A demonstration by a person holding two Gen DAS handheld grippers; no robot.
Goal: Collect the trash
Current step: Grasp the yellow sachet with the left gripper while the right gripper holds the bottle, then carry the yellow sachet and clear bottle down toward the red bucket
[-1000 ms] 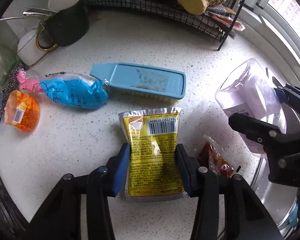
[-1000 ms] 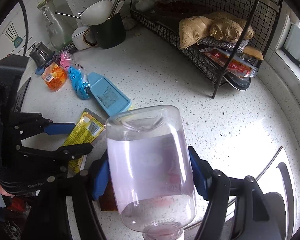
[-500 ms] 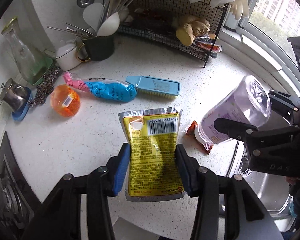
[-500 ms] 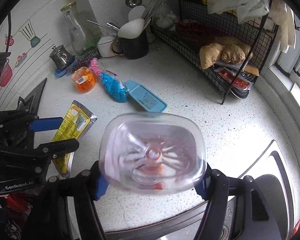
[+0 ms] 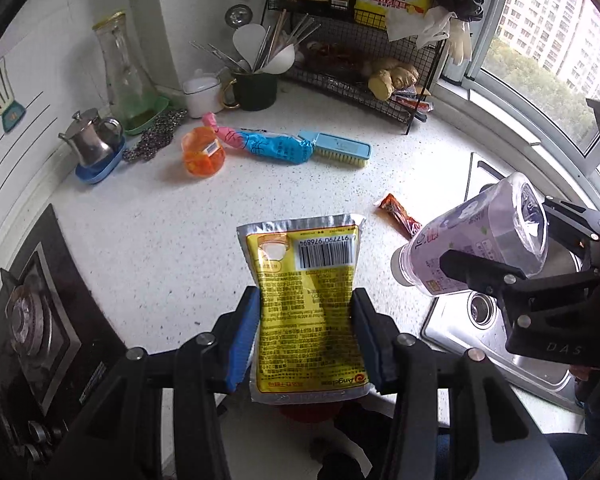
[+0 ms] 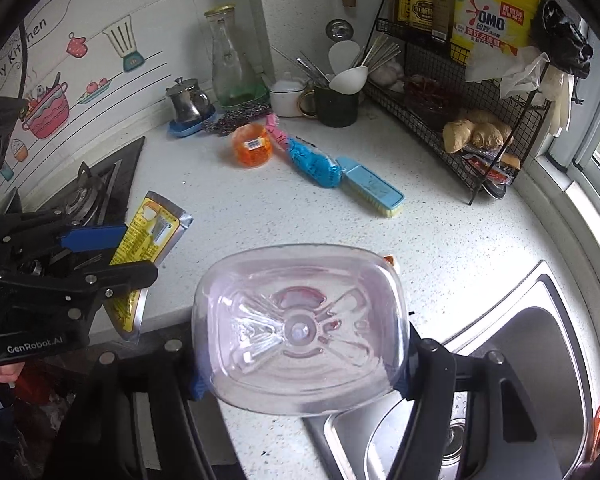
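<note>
Left claw (image 5: 306, 334) clamps barcoded yellow pouch (image 5: 306, 304); right claw (image 6: 302, 372) clamps seemingly empty bottle (image 6: 300, 328).

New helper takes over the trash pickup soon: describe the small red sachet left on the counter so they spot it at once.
Start at the steel sink, then look at the white speckled counter beside its far corner. The small red sachet lies there alone; the other wrappers sit further back by the blue brush.

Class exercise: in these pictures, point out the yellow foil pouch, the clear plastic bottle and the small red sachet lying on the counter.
yellow foil pouch (image 5: 306, 280), left wrist view, on its printed back below the barcode.
clear plastic bottle (image 6: 300, 328), right wrist view, on its base.
small red sachet (image 5: 398, 212), left wrist view, on its middle.
</note>
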